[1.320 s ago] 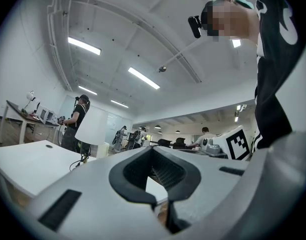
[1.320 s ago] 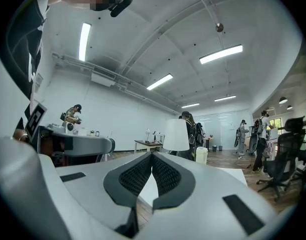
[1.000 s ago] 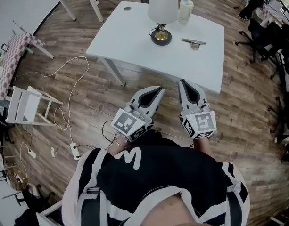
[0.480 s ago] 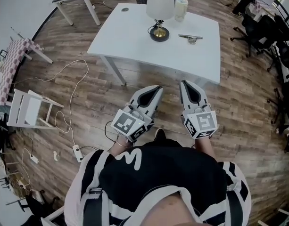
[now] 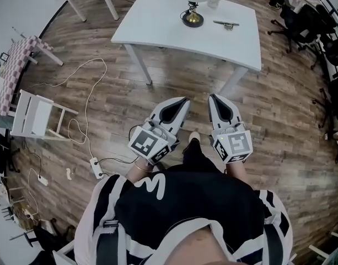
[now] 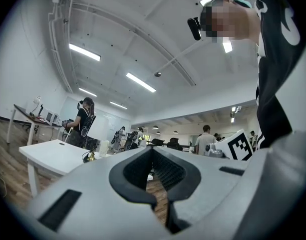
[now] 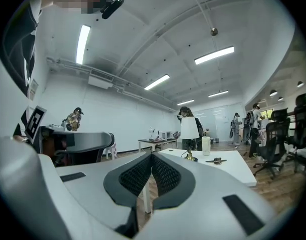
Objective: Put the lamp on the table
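White M-shaped logo [image 5: 149, 185] on the person's black shirt [image 5: 202, 203], at 6 o'clock in the head view, nothing else legible

The head camera looks steeply down from above the person's torso [image 5: 185, 214] to the wooden floor [image 5: 102, 115]. The left gripper [image 5: 181, 101] and the right gripper [image 5: 214, 98] are near it, in the middle of the frame. The white table [image 5: 157, 21] stands well apart at the top edge.

The left gripper camera rides behind its own jaws and faces forward and upward, so the ceiling [image 6: 143, 44] fills most of its view. The right gripper camera faces more level, toward the table. All three views share this table. The head view and the right gripper view share also the lamp [image 5: 194, 4] on it.
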A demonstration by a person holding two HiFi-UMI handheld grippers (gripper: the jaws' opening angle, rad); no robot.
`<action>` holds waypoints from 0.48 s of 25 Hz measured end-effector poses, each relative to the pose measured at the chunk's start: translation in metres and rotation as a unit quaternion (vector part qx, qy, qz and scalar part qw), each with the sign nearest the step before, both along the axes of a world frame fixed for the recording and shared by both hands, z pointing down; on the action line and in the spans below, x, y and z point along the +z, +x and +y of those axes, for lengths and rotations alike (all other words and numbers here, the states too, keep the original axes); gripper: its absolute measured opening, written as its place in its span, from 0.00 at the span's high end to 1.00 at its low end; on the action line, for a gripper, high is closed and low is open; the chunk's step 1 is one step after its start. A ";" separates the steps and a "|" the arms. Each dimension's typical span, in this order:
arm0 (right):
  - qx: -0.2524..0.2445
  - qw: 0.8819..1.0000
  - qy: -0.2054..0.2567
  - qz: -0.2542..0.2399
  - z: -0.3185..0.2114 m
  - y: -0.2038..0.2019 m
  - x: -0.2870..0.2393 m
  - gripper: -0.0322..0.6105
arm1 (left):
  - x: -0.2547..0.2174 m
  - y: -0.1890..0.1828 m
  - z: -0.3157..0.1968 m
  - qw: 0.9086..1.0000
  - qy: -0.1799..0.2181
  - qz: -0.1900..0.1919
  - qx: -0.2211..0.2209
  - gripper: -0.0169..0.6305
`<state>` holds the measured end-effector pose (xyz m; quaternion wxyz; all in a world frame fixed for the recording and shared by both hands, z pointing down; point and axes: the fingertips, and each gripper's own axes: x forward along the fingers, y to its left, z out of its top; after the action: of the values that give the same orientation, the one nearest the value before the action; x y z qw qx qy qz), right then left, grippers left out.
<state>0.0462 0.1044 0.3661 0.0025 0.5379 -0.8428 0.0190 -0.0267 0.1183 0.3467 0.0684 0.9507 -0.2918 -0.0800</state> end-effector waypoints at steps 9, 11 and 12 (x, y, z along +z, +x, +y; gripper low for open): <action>0.034 0.999 0.014 -0.003 0.087 -0.029 -0.009 0.92 | 0.001 -0.029 0.083 0.999 0.002 0.001 0.035 0.97; 0.038 0.999 0.019 -0.005 0.097 -0.034 -0.012 0.92 | 0.000 -0.034 0.094 0.999 0.003 0.001 0.040 0.97; 0.038 0.999 0.021 -0.007 0.101 -0.036 -0.014 0.92 | -0.001 -0.036 0.099 0.999 0.004 0.002 0.041 0.97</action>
<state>0.0106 0.2055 0.3524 -0.0151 0.5697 -0.8217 0.0050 -0.0624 0.2169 0.3460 0.0686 0.9618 -0.2524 -0.0802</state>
